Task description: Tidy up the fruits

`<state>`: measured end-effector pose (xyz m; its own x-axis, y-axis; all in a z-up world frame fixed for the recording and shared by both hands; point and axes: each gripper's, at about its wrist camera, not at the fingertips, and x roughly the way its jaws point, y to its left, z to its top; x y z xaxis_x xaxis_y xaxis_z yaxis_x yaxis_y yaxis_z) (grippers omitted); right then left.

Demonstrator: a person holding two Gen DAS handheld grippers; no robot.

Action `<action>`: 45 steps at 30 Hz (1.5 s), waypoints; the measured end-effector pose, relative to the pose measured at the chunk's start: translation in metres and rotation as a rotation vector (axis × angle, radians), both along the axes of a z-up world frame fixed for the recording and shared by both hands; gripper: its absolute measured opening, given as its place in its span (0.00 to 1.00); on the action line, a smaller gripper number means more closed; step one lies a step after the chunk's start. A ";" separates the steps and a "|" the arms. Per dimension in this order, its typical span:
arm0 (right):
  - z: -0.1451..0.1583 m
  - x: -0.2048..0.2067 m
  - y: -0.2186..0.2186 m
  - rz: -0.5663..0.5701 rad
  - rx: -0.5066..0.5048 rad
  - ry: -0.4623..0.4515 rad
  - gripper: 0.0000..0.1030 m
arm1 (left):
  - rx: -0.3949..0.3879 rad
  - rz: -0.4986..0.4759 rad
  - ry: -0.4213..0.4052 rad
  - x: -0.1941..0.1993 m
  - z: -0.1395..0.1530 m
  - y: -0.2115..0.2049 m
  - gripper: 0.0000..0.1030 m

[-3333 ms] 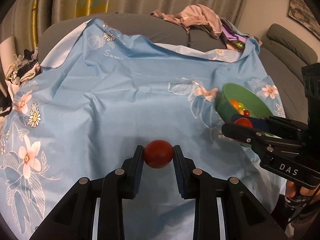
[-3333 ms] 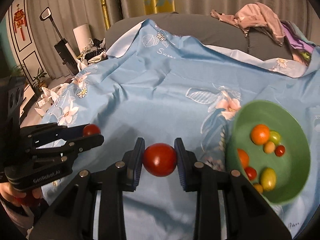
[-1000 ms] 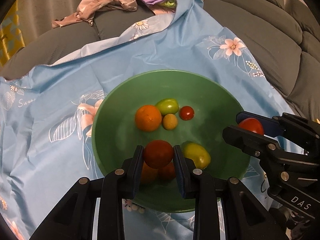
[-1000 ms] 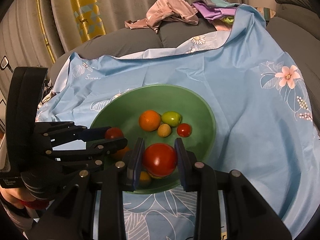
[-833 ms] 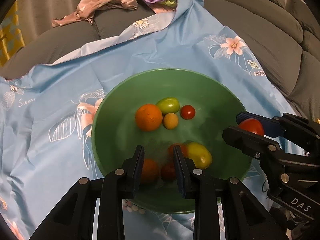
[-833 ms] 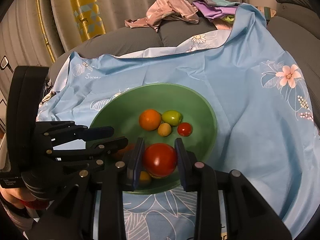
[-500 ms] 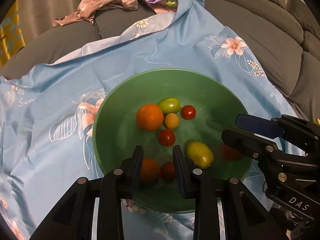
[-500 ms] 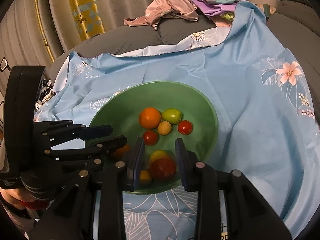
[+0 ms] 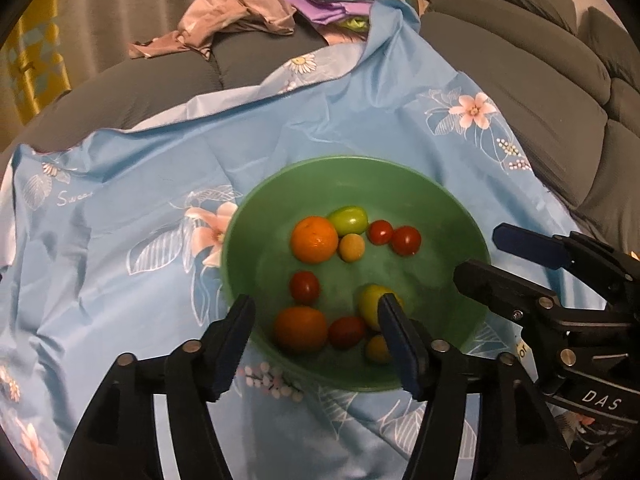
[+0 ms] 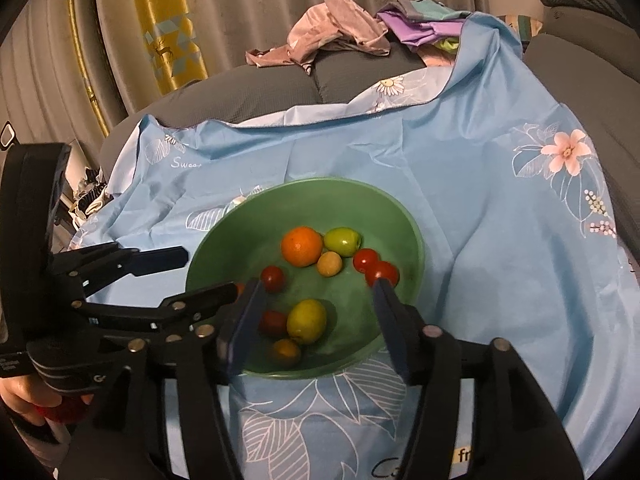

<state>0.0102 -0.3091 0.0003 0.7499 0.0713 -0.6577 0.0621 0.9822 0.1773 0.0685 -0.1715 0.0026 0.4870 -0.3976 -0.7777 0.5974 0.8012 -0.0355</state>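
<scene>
A green bowl (image 9: 420,184) (image 10: 412,224) sits on the blue flowered cloth and holds several fruits: an orange (image 9: 314,239) (image 10: 301,246), a green fruit (image 9: 349,219), small red tomatoes (image 9: 406,240) (image 10: 382,272), a yellow-green fruit (image 10: 307,320), another orange (image 9: 300,329). My left gripper (image 9: 316,312) is open and empty over the bowl's near rim. My right gripper (image 10: 316,292) is open and empty over the bowl's near side. Each gripper shows in the other's view, the right one (image 9: 492,258) and the left one (image 10: 196,276).
The blue cloth (image 9: 120,220) covers a grey sofa (image 9: 540,72). A heap of pink and purple clothes (image 9: 256,12) (image 10: 360,28) lies at the back. Curtains and a yellow hanging (image 10: 168,28) stand behind.
Both grippers carried red tomatoes to the bowl, opened and dropped them in. The tomatoes rolled and came to rest among the fruits. Both grippers now stand wider open and slightly back.
</scene>
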 end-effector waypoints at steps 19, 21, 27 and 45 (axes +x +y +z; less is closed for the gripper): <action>0.033 -0.025 0.012 -0.007 -0.033 -0.038 0.77 | -0.049 0.064 -0.030 -0.019 0.038 0.025 0.78; 0.036 -0.027 0.011 -0.013 -0.034 -0.034 0.85 | -0.066 0.074 -0.036 -0.021 0.044 0.027 0.83; 0.048 -0.026 0.008 -0.007 -0.038 0.009 0.95 | -0.069 0.104 0.033 -0.017 0.058 0.026 0.86; 0.068 -0.026 0.001 0.014 -0.070 0.025 0.95 | 0.048 0.063 0.015 -0.017 0.069 0.003 0.86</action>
<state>-0.0160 -0.3086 0.0682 0.7322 0.0350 -0.6802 0.0518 0.9929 0.1069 0.0516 -0.1684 0.0715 0.4984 -0.3283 -0.8024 0.5455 0.8381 -0.0041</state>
